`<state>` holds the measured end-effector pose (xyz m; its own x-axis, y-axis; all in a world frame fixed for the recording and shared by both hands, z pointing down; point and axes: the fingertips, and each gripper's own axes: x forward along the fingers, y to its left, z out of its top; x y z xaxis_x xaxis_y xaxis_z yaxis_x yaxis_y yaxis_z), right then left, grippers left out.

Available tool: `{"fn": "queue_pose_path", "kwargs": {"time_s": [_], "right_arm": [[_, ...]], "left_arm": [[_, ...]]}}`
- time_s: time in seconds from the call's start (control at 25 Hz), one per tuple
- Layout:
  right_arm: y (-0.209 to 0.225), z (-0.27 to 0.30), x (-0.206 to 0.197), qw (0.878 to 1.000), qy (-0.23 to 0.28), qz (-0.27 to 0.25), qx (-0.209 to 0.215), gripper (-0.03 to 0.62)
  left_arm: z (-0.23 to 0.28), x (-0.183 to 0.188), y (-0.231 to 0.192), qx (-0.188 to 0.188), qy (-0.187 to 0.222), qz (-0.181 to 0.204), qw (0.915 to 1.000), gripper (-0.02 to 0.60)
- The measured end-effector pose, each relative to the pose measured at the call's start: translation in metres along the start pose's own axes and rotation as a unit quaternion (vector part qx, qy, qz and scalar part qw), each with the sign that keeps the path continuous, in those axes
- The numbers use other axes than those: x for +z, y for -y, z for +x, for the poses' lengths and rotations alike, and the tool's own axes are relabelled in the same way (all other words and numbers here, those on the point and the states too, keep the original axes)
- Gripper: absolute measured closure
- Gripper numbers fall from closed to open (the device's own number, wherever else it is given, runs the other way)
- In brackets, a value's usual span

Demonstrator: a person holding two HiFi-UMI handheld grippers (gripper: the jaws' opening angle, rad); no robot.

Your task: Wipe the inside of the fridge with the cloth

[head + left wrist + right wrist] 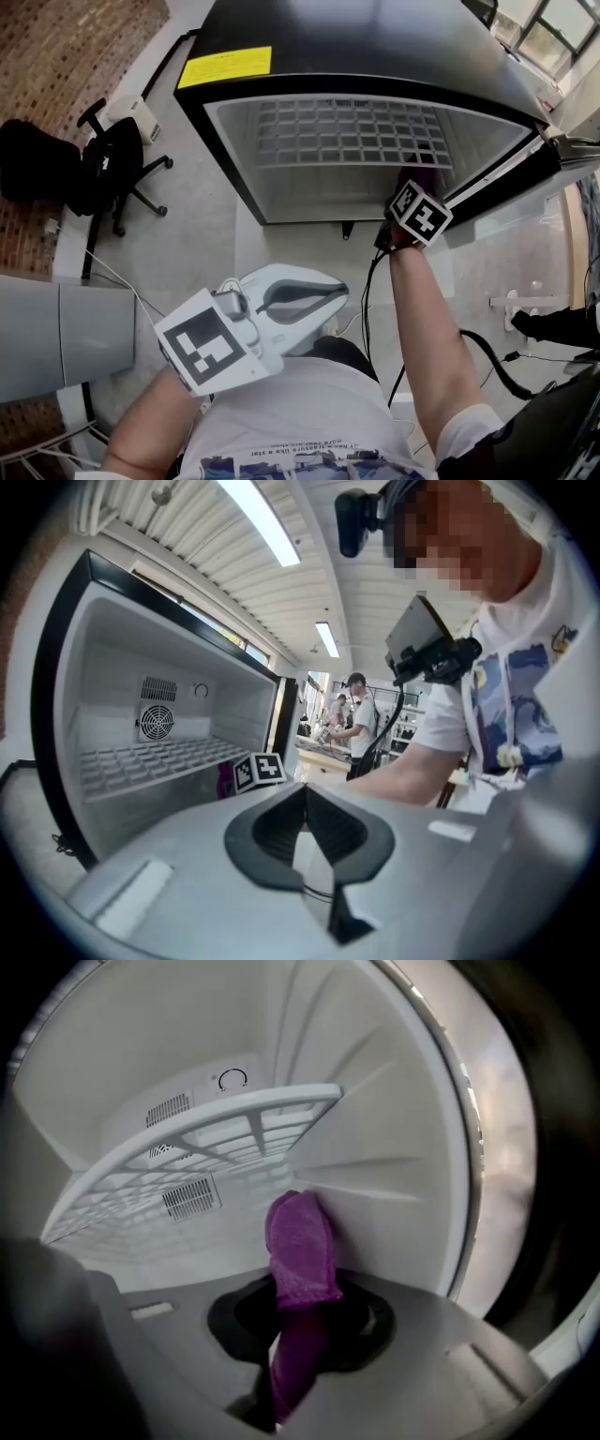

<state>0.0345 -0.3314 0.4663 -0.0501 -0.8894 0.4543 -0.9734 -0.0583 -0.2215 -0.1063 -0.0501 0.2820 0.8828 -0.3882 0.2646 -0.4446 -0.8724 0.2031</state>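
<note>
Right hand-held gripper (302, 1316): jaws clamped on purple cloth (300, 1241), cloth tip touching right inner wall of fridge (403, 1176), below wire shelf (187, 1162). Left hand-held gripper (306, 799): jaws together, empty, outside fridge. Yellow label (225, 66) on fridge top: print illegible.

Black office chair (117, 169) standing on the grey floor (202, 225), with a dark bulky thing (33, 169) lying just beside it toward the left edge of the head view. Small white box (139, 111) sitting near the chair. Brick-pattern flooring (66, 47) covering the far left. Grey cabinet (56, 333) standing at the left edge, thin white cable (111, 272) trailing past it. Thick black cable (487, 361) curling at the right. In the left gripper view, ceiling light strip (267, 522) glowing overhead and a background person (361, 726) standing at a tabletop (323, 755).
</note>
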Motion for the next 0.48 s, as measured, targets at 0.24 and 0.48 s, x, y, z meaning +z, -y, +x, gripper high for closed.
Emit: {"fn": "queue_pose_path", "kwargs": {"time_s": [0.24,0.48], "right_arm": [[-0.01,0.016,0.002,1.0,-0.008,-0.005,0.009,0.537],[-0.016,0.031,0.004,1.0,-0.012,-0.019,0.021,0.537]], "left_arm": [[0.003,0.002,-0.009,0.01,-0.002,-0.006,0.9999,0.574],[0.009,0.004,-0.015,0.016,-0.002,-0.011,0.9998,0.574]]}}
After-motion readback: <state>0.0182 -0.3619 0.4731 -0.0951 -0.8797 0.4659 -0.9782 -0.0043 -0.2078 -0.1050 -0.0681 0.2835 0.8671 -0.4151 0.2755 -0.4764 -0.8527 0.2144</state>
